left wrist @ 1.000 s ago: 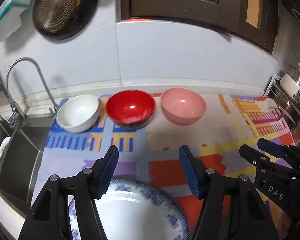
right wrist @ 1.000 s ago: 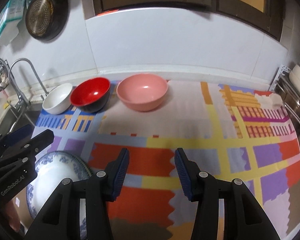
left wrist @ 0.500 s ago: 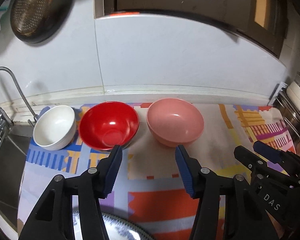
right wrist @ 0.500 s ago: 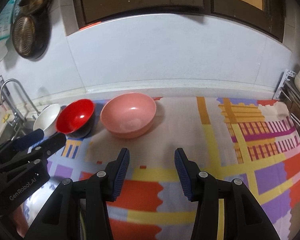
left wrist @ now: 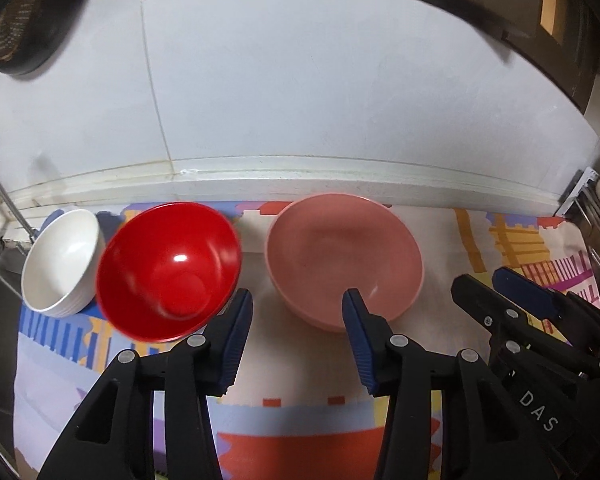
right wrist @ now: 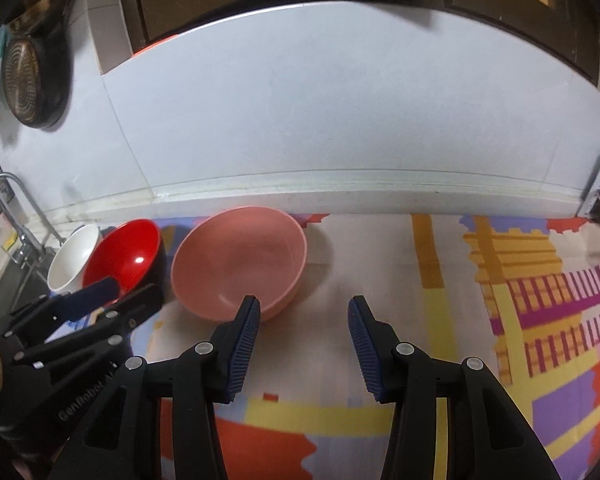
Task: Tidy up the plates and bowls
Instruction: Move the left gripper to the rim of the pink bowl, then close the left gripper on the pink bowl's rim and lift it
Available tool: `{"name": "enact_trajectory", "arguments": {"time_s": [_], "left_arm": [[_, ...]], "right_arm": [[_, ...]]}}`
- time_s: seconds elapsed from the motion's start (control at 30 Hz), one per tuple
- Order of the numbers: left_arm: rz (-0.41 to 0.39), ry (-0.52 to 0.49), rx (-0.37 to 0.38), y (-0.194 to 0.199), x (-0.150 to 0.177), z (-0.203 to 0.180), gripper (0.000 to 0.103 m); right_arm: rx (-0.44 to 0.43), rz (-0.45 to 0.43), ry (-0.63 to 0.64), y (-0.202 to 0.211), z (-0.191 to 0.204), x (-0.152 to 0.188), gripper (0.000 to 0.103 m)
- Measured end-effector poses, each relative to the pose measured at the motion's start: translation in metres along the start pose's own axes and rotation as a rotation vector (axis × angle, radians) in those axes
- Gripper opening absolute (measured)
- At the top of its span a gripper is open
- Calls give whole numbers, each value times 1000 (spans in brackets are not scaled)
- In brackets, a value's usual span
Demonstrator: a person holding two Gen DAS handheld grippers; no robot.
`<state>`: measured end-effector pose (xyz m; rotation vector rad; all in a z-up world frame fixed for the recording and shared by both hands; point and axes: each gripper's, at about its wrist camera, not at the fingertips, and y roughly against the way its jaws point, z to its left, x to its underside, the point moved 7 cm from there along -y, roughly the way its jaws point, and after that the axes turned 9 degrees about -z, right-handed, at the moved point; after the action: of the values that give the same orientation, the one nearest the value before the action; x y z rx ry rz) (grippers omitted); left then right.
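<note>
The left gripper [left wrist: 296, 300] has just been narrowing its jaws, yet they stand apart with nothing between them, tilted down at the gap between the red bowl [left wrist: 168, 272] and the pink bowl [left wrist: 344, 256]. The right gripper [right wrist: 304, 306] hangs empty and parted too, just right of the pink bowl's near rim. A white bowl [left wrist: 62, 260] touches the red one's far side. All three sit on a patterned cloth [right wrist: 440, 264] below a white wall [right wrist: 320, 100].
</note>
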<state>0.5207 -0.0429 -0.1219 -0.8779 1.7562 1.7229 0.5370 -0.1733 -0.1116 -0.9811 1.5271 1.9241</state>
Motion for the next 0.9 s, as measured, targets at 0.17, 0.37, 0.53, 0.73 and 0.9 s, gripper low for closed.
{"name": "enact_trajectory", "arguments": {"time_s": [0.17,0.37,0.53,0.73,0.9], "left_arm": [[24,1,-15,-20,0,-4,43],[33,-21,-40,-34,0,-8,43],[53,-20,-53,-44,2,-8,42],[59,-32,-76,-52,1,-6,40],[75,-52,-94,-61,3,-5,36]], "right_arm": [[-12,11,11,-21,0,-5,42],[-22,37,21,-46,-3,-7,38],[-31,56,26,-62,-5,-8,32],[-41,74,42,-78,-2,-7,23],[-41,87,48,-85,-2,-4,14]]}}
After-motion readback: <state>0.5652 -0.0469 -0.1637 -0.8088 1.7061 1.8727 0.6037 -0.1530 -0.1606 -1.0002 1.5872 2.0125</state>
